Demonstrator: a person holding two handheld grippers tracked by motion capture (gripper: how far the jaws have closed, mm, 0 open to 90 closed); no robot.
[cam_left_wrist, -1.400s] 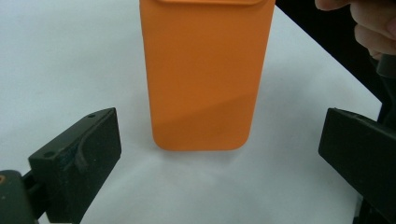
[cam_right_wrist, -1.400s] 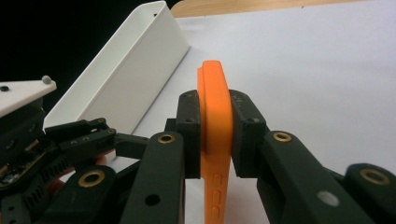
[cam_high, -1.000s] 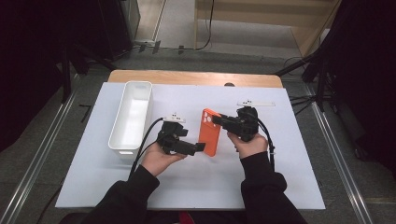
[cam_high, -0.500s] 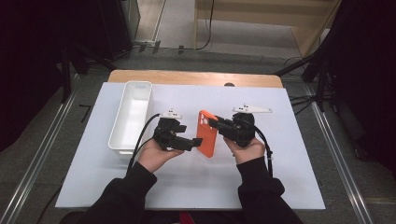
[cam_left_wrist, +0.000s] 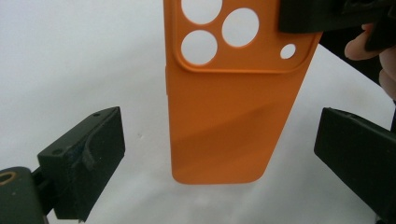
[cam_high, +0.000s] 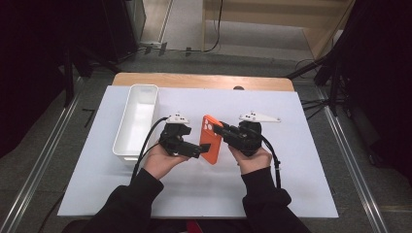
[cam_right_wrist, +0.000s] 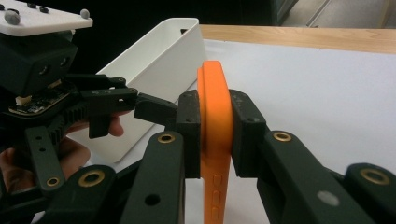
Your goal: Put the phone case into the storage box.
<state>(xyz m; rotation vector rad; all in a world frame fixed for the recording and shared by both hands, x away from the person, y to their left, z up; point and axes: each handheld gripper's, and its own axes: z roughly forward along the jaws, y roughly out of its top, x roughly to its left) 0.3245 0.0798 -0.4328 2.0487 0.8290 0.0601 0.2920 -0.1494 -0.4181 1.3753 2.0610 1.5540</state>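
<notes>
Jaws of the right gripper (cam_right_wrist: 215, 133) clamp the camera end of the orange silicone phone case (cam_high: 212, 138), holding it edge-up over the white table sheet (cam_high: 291, 174). Those of the left gripper (cam_left_wrist: 219, 158) have just opened wide, flanking the case's lower end without touching.

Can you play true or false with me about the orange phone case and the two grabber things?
1. The right gripper squeezes the orange phone case. True.
2. The left gripper is clamped on the case. False: its jaws have just opened, and the case sits between them untouched.
3. The white bin has a phone in it. False: it looks empty.
4. The case has round holes near one end. True.
5. The case lies flat inside the bin. False: it is held above the white table.
</notes>
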